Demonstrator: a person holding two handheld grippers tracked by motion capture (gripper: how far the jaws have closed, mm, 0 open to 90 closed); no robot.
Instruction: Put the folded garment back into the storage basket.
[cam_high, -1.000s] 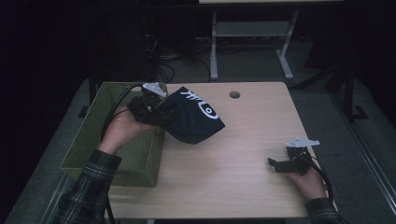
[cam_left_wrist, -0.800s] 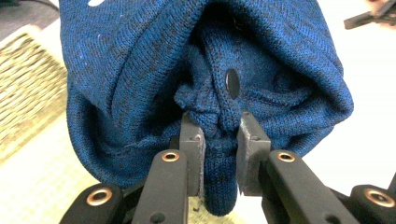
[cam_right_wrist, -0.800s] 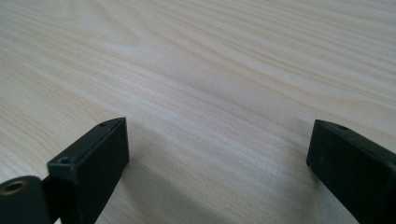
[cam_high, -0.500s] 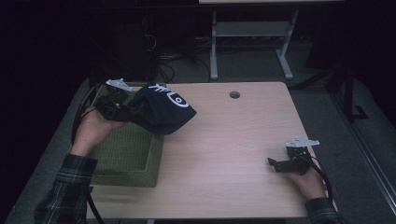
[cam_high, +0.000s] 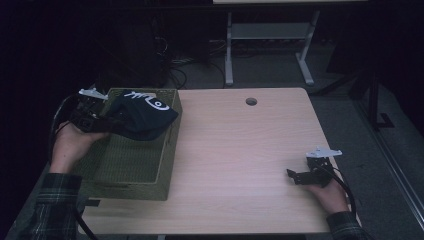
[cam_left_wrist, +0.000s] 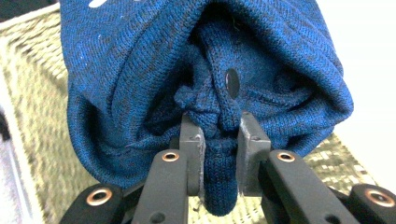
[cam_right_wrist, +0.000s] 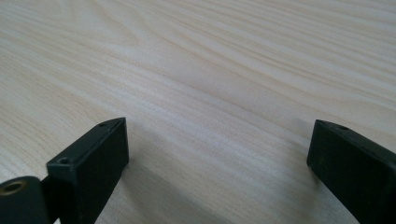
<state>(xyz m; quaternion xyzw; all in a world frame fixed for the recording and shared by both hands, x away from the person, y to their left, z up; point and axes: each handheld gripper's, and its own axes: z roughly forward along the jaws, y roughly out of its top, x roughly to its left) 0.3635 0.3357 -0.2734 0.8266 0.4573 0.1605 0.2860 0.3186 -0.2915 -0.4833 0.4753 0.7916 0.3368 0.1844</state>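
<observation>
The blue knit hat (cam_high: 142, 114) hangs over the far end of the woven green basket (cam_high: 170, 150), which serves here as the landmark, and it is still clear of the basket floor. At the basket's far left corner the left gripper (cam_high: 102, 120) has its jaws pinched tight on a fold of the knit, with a bundle of fabric bulging above them and a tab poking below in the left gripper view (cam_left_wrist: 217, 140). The step in hand looks like dropping the hat into the basket. To do it well, I would carry the hand a little further toward the basket's middle so the whole hat sits inside the rim, lower it until the bulk rests on the weave, then part the jaws fully before lifting, since the loose knit could snag on a jaw and be dragged back out. Well to the right of the basket, on the bare wooden table (cam_high: 240, 150), the right gripper (cam_high: 300, 176) rests with jaws spread wide and empty
</observation>
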